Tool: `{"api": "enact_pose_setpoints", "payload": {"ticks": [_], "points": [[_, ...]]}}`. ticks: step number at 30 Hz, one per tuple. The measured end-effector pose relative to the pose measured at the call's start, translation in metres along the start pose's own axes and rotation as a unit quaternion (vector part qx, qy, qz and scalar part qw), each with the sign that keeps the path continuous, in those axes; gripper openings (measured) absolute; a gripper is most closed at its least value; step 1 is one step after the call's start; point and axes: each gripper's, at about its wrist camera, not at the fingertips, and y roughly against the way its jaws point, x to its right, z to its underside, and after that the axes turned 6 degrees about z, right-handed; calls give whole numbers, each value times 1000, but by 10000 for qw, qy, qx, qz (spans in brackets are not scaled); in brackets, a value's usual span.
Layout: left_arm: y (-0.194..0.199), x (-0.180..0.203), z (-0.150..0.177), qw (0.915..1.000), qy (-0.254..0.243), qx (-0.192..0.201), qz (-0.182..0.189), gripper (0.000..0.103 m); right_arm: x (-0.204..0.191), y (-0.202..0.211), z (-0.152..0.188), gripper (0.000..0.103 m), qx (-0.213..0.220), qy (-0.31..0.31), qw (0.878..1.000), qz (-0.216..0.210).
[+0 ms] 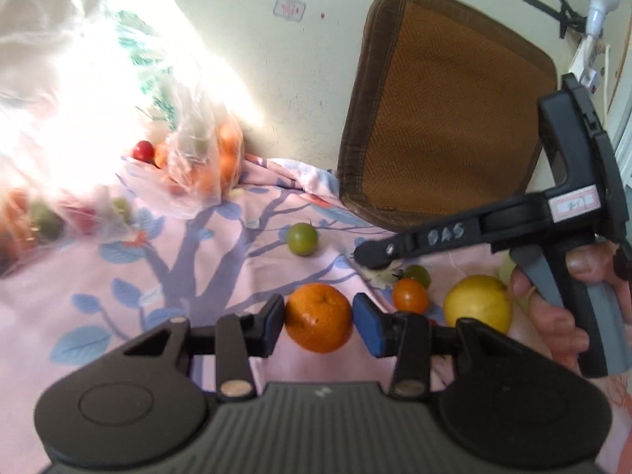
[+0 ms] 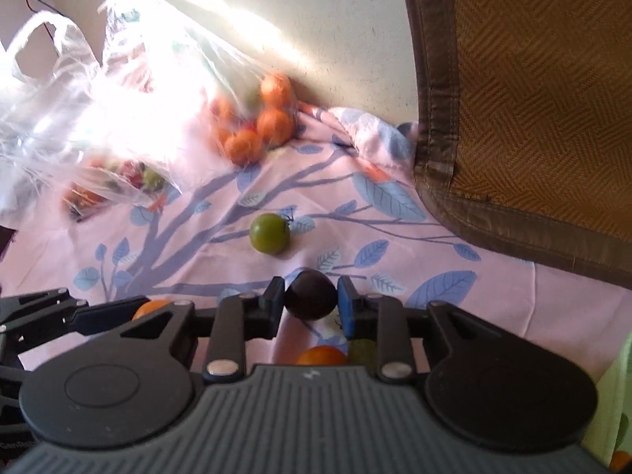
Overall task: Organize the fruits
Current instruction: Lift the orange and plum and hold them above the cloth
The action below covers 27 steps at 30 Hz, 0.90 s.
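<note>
Far left: clear plastic bags [image 1: 79,126] against the wall, washed out by sun glare; contents hard to read there, only blurred red, green and orange shapes. One bag of oranges [image 2: 256,118] shows more plainly, and a small red fruit [image 1: 143,151] sits beside it.

Centre, on the pink leaf-print cloth [image 1: 118,276]: a green round fruit [image 1: 301,239] lies alone, well apart from the rest.

Left gripper [image 1: 318,318]: jaws narrow, set either side of an orange mandarin [image 1: 318,318]. The left pad looks to touch the peel; a thin gap shows at the blue right pad, so a firm clamp is not evident.

Right of it: a small orange tomato [image 1: 410,295], a darker green one [image 1: 418,274] half hidden behind it, then a yellow fruit [image 1: 478,303], its lower edge cut off by the gripper body.

Right gripper [image 2: 310,302]: jaws closed narrowly on a dark round fruit [image 2: 310,296], both pads against it. A hand [image 1: 561,316] grips its handle.

Upper right: a brown woven mat [image 1: 454,110] leaning on the wall, cropped in the right wrist view.
</note>
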Motion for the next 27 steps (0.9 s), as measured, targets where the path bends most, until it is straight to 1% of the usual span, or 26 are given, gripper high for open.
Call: {"api": "enact_pose_setpoints", "payload": {"ticks": [3,5,7,9,11,12,14,16,17,19,23,27], "points": [[26,17,14,9997,-206,138,-45,39,-2,50,19,31,698,-19,9974,-197],[36,34,27,9993,-337,168,15,39,-3,87,50,31,1134,98,9931,-268],[42,52,42,9988,-440,135,172,39,-2,120,92,31,1474,149,9889,-129],[43,72,59,9977,-586,38,324,39,0,140,136,31,1625,149,9865,124],[38,93,76,9959,-826,-55,374,39,-4,152,176,31,1672,233,9843,513],[35,105,84,9945,-978,-102,371,39,-6,155,192,31,1648,272,9835,696],[29,123,98,9918,-1205,-197,380,39,-7,157,216,31,1537,274,9840,857],[24,136,108,9901,-1331,-286,352,39,-7,158,231,31,1514,295,9826,1034],[25,143,114,9889,-1460,-195,212,39,-6,157,236,31,1523,286,9815,1121],[27,152,119,9861,-1655,-144,23,39,-5,156,240,31,1525,265,9814,1137],[31,158,122,9852,-1702,-158,-126,40,-2,151,242,32,1600,239,9808,1094],[25,159,123,9853,-1653,-248,-342,43,-4,150,252,33,1640,238,9807,1041]]}}
